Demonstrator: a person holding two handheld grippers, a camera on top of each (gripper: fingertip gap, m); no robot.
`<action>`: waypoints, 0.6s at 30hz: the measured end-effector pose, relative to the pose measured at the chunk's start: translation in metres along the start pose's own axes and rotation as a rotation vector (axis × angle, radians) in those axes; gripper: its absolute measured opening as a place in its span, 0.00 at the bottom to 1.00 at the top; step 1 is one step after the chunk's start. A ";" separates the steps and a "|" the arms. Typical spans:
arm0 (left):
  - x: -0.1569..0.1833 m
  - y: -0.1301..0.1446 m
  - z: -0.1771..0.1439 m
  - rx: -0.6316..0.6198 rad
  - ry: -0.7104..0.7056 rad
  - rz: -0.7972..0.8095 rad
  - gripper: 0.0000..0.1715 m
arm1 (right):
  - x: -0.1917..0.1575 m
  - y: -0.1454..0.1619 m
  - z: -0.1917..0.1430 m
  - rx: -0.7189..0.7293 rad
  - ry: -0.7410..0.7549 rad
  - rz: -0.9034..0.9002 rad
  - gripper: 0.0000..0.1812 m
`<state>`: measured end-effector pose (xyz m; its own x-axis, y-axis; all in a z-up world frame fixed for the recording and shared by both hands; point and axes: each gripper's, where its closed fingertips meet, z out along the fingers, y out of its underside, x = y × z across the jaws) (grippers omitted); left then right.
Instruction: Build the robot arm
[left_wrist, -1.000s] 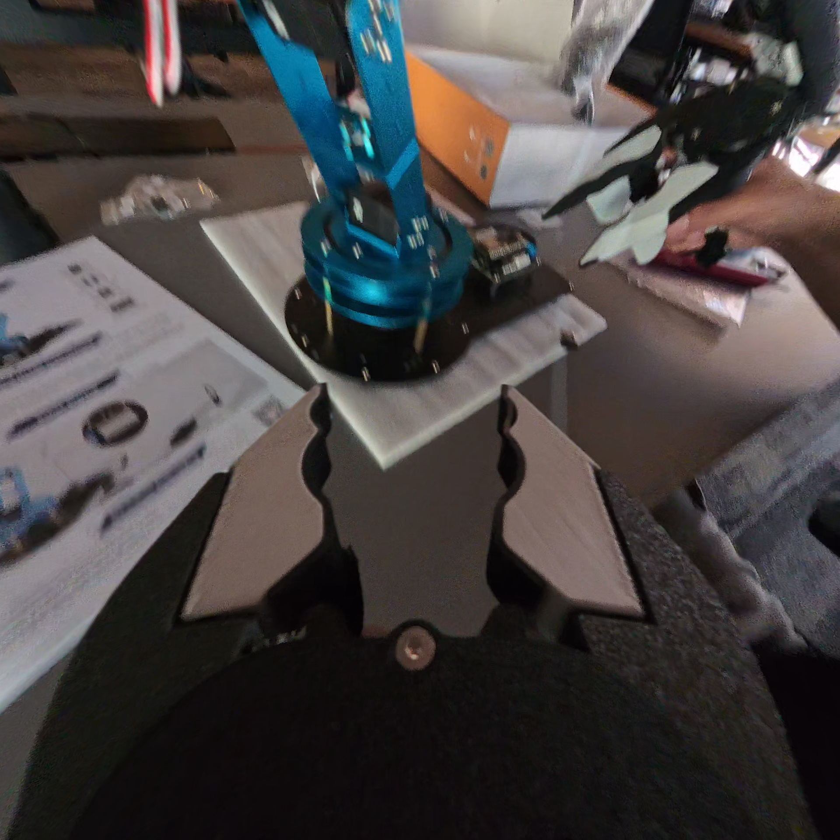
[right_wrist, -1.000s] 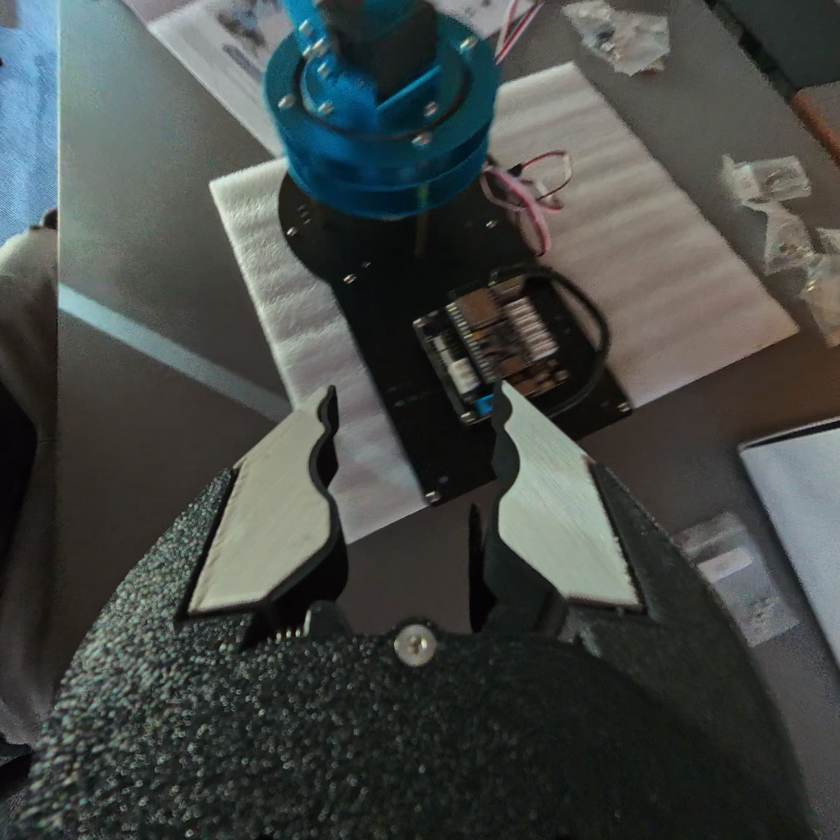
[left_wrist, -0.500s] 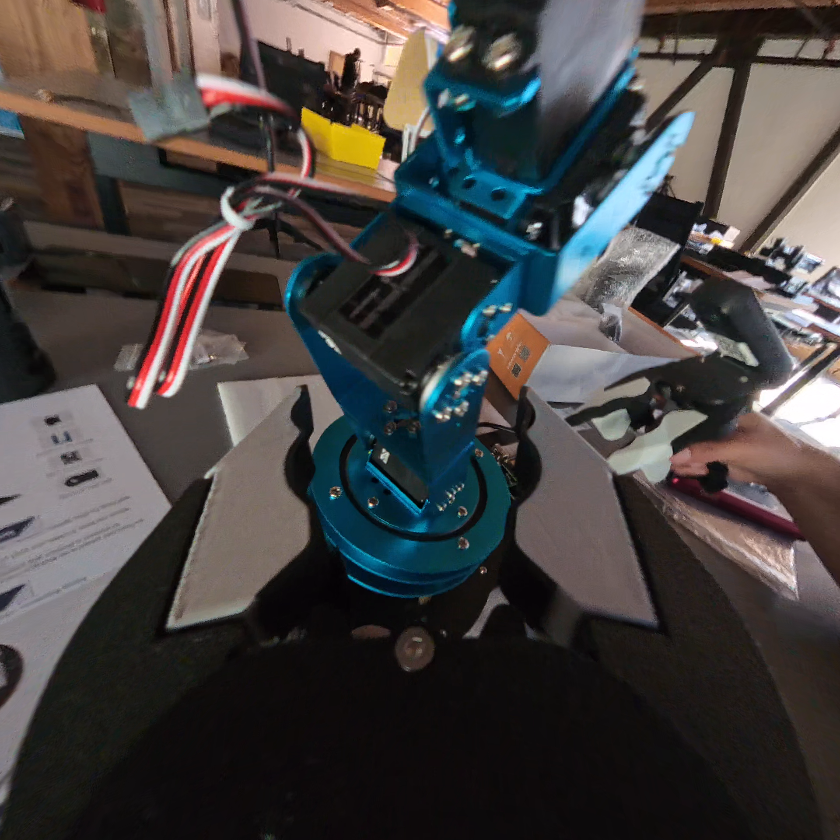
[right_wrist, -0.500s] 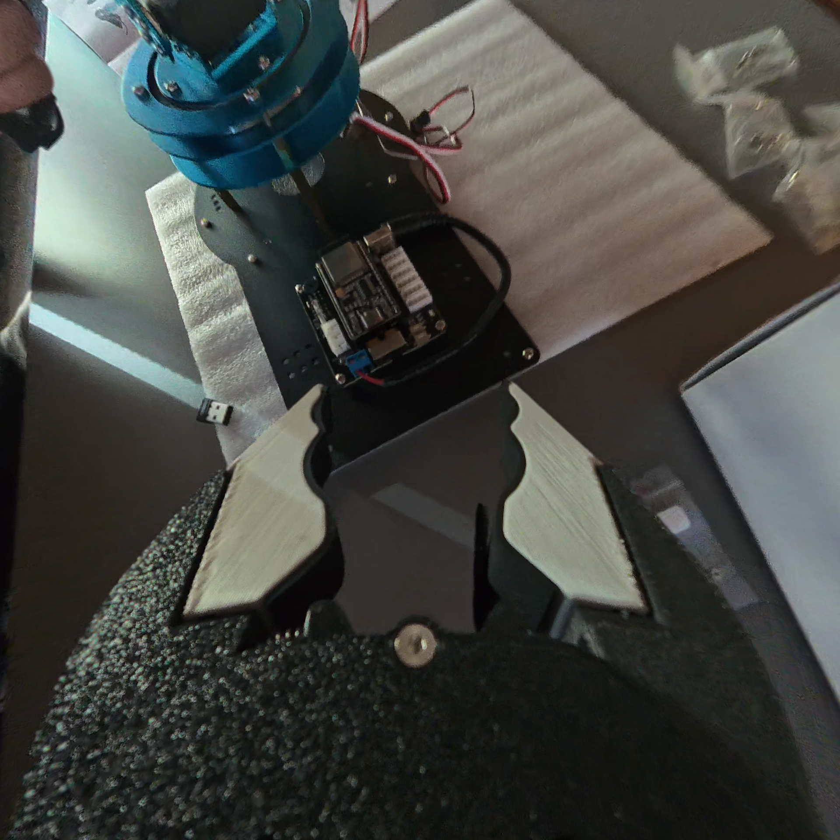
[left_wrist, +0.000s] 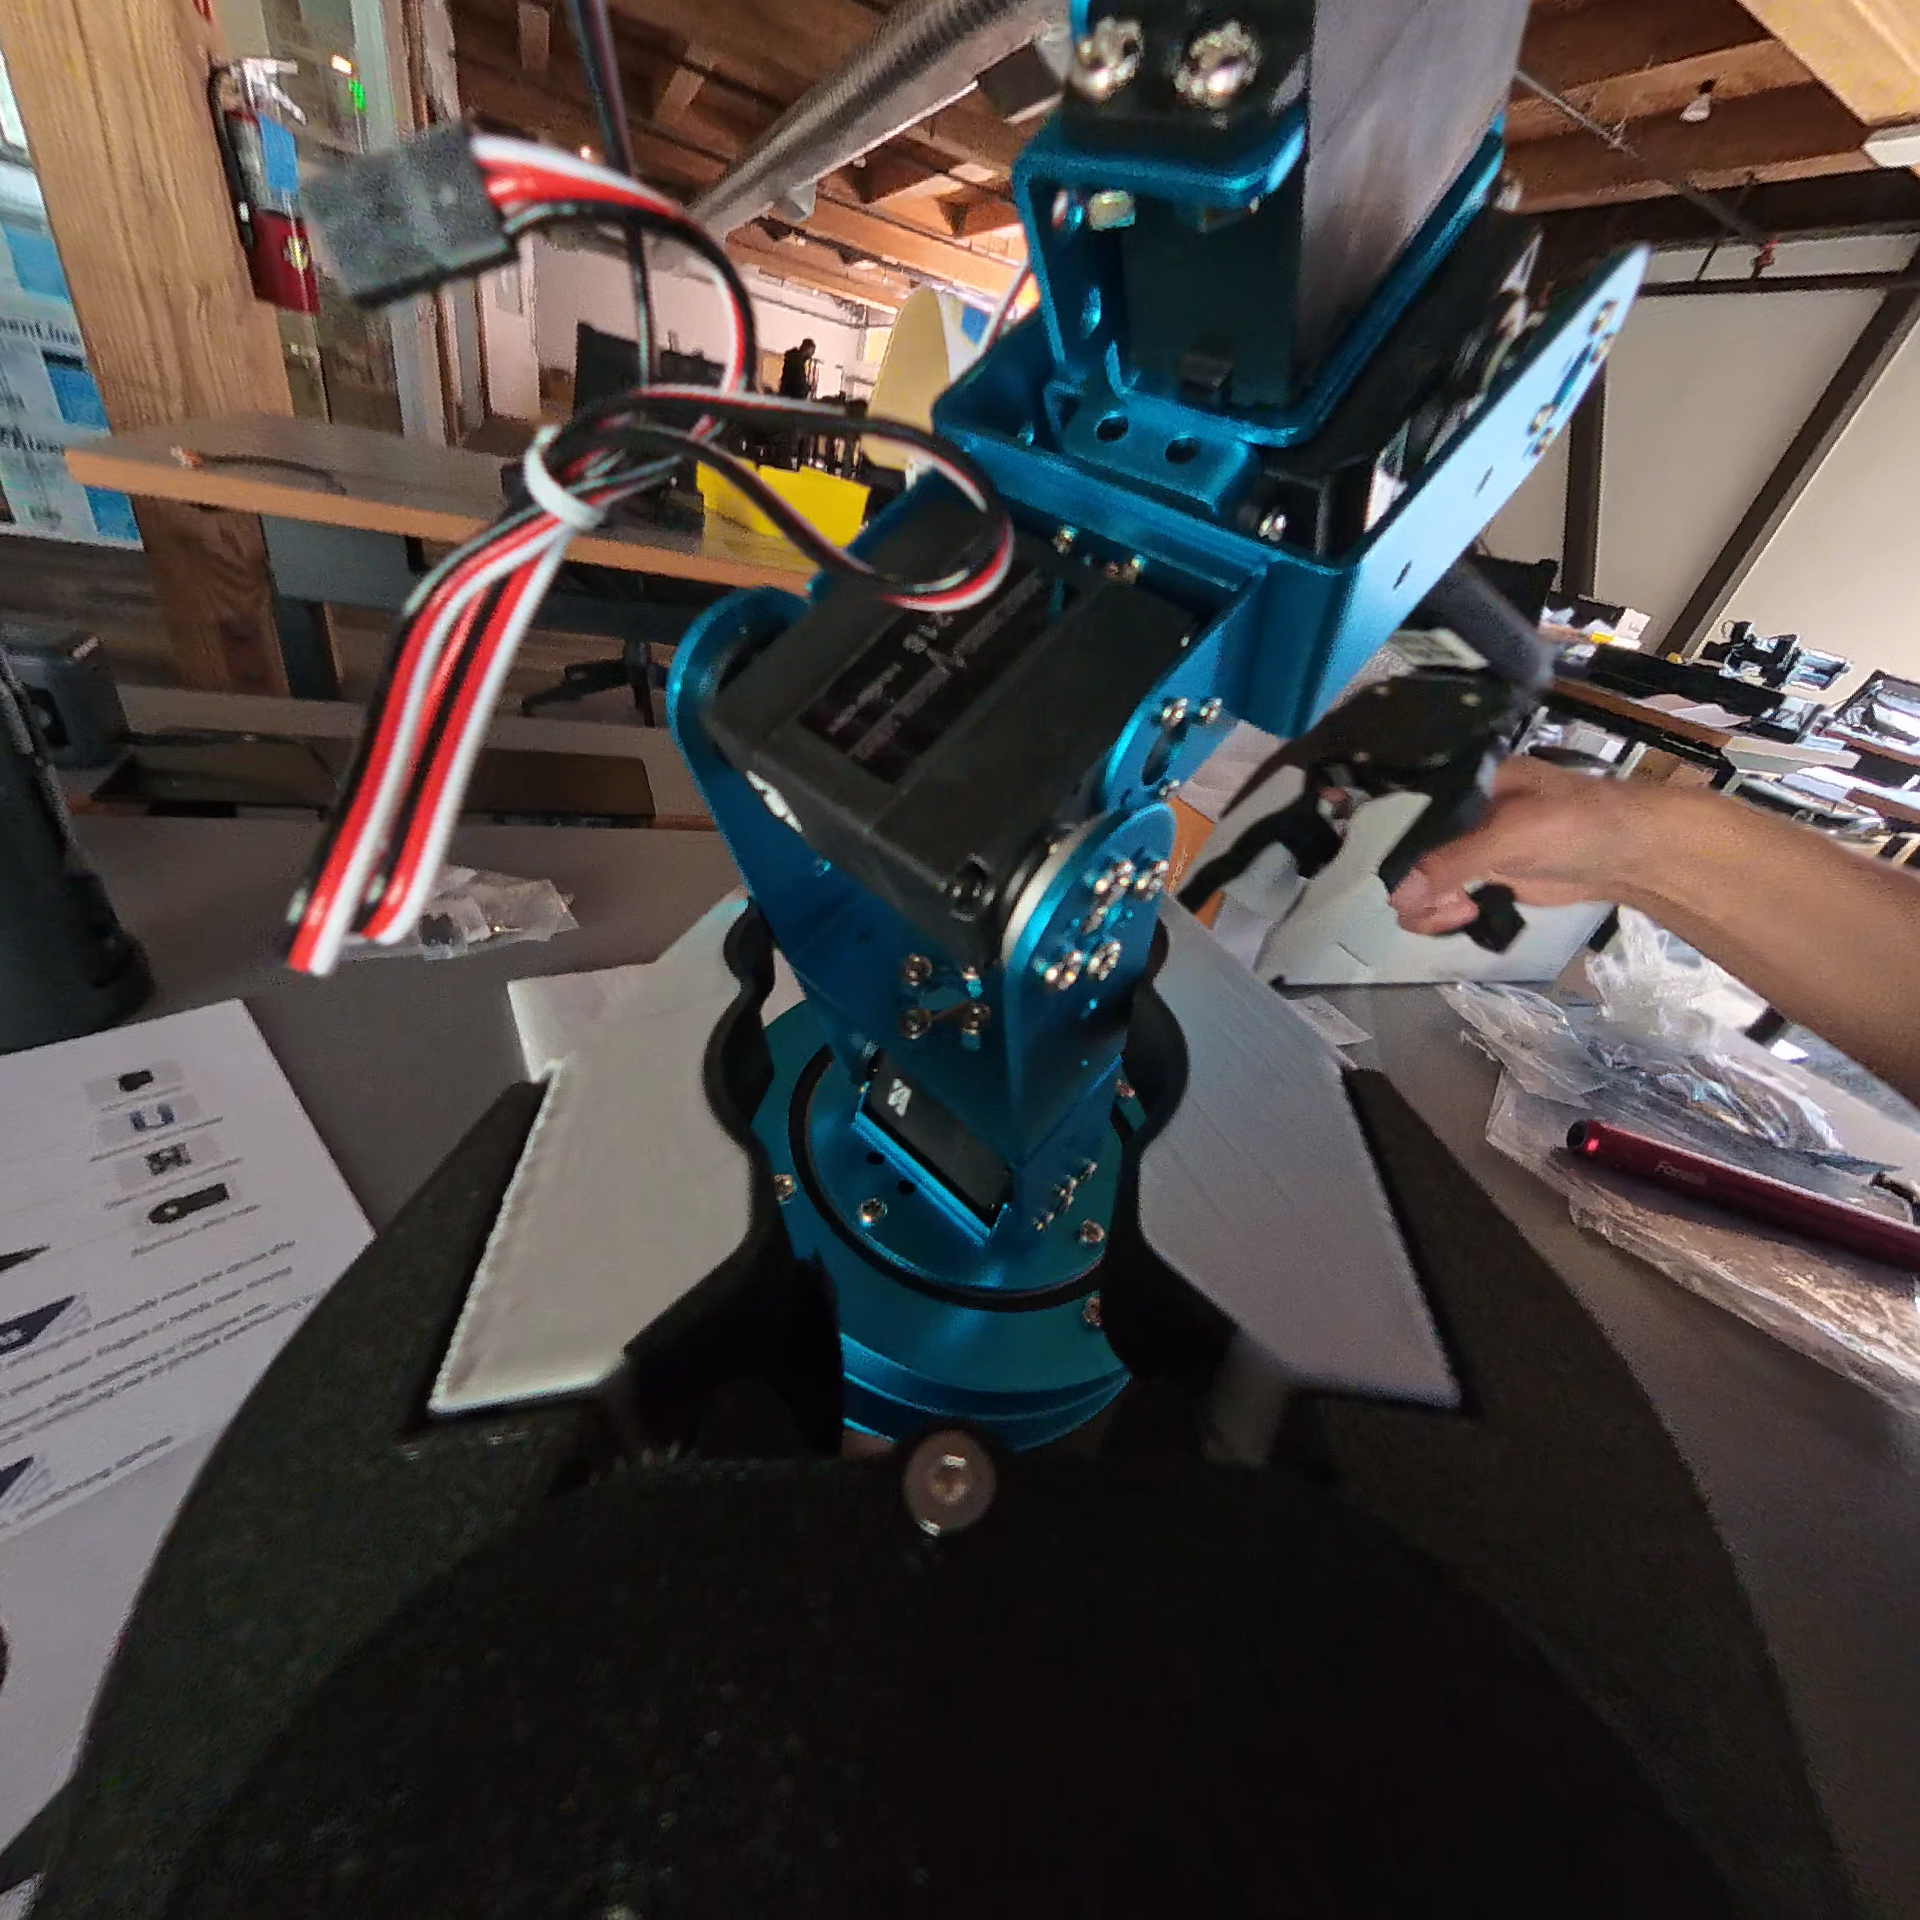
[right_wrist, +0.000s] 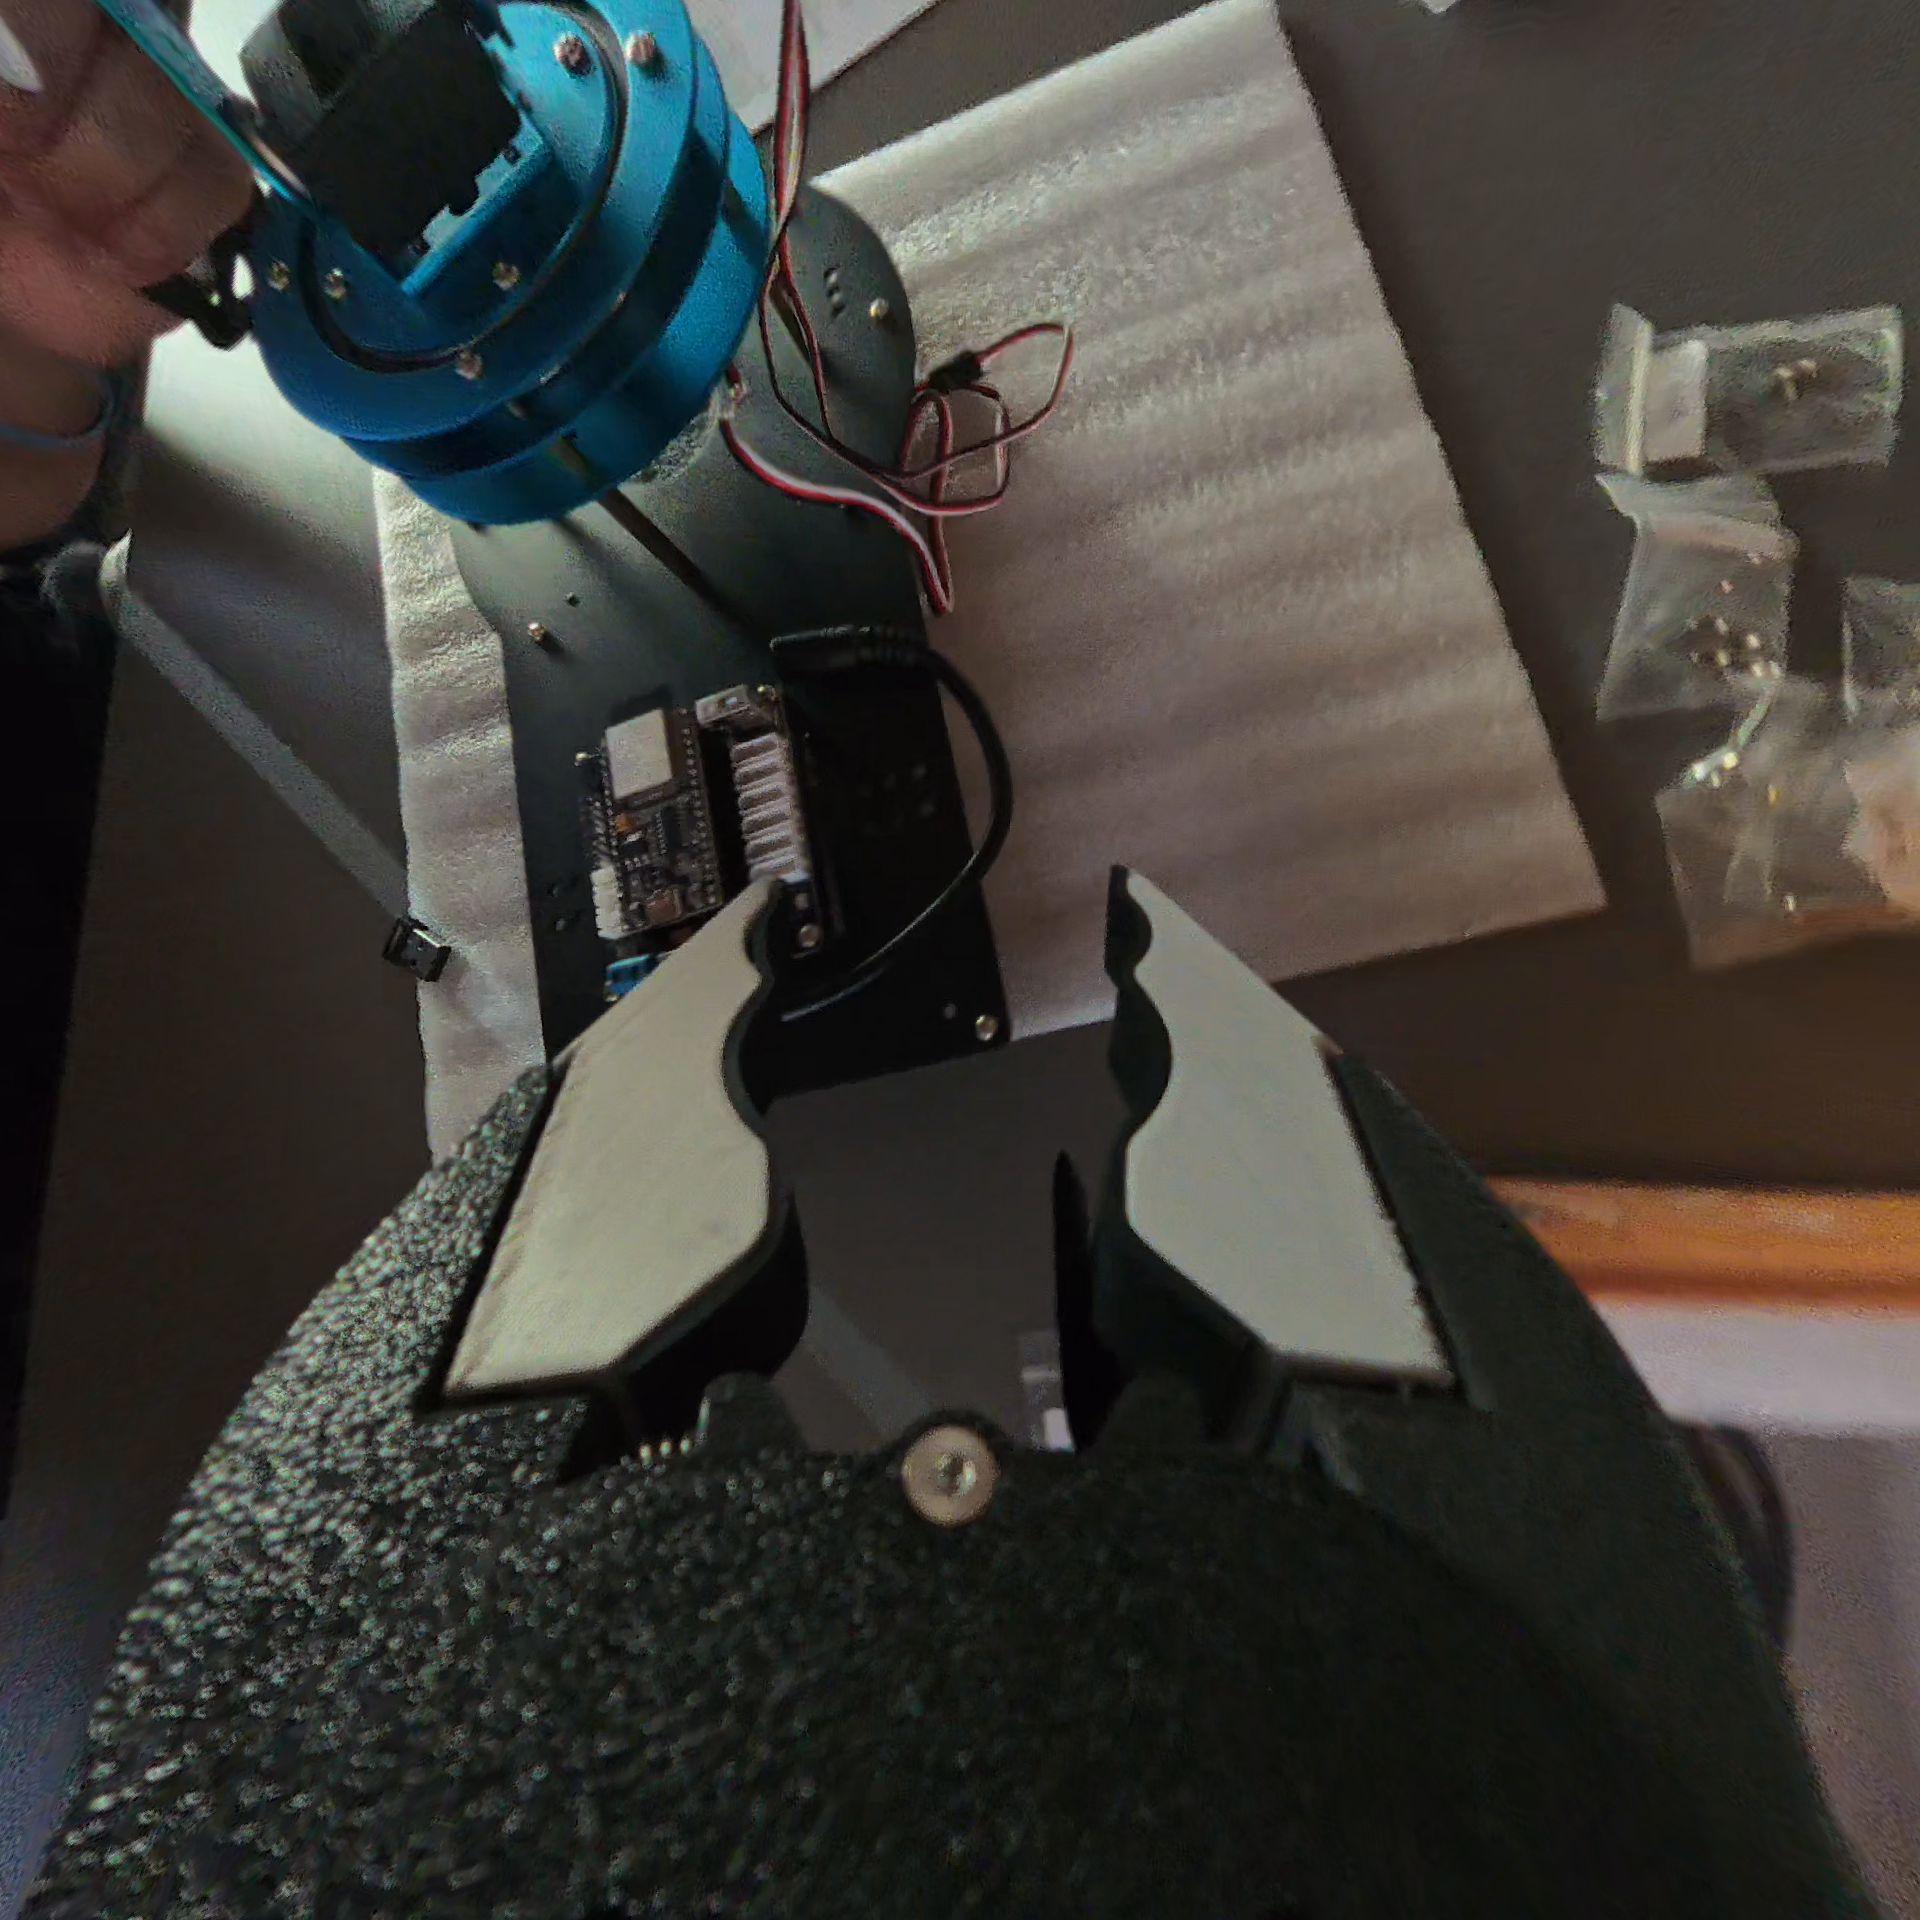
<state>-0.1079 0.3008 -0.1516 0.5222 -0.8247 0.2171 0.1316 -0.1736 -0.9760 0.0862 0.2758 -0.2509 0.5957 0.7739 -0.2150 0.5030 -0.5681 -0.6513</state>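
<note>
since half a second ago the left gripper (left_wrist: 951, 1039) has closed in further on the blue robot arm kit (left_wrist: 966, 935), whose round blue base (left_wrist: 966, 1278) now sits deeper between the wide-spread fingers (left_wrist: 592, 1195); whether the pads touch it cannot be told. the right gripper (right_wrist: 940, 904) has shifted so its left finger (right_wrist: 644, 1132) now overlaps the circuit board (right_wrist: 665, 821) on the black base plate (right_wrist: 904, 831), jaws apart and holding nothing. the plate lies on a white foam sheet (right_wrist: 1195, 520) on the grey table (right_wrist: 1558, 156), with red-white-black servo wires (left_wrist: 416, 727) hanging loose. small parts bags (right_wrist: 1756, 582) lie to the right.
</note>
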 end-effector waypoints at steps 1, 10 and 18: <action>0.002 -0.001 -0.003 0.008 0.005 0.018 0.39 | 0.003 -0.005 0.003 -0.024 -0.023 -0.009 0.33; 0.029 -0.005 -0.040 0.146 0.088 0.203 0.39 | -0.025 0.000 0.030 -0.411 -0.469 0.159 0.27; 0.032 -0.013 -0.040 0.157 0.180 0.164 0.39 | -0.063 0.013 0.030 -0.559 -0.629 0.264 0.04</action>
<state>-0.1268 0.2553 -0.1325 0.3913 -0.9196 0.0365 0.1938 0.0436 -0.9801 0.0367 0.2283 -0.2682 0.3635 0.5146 -0.7766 0.7284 -0.6767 -0.1076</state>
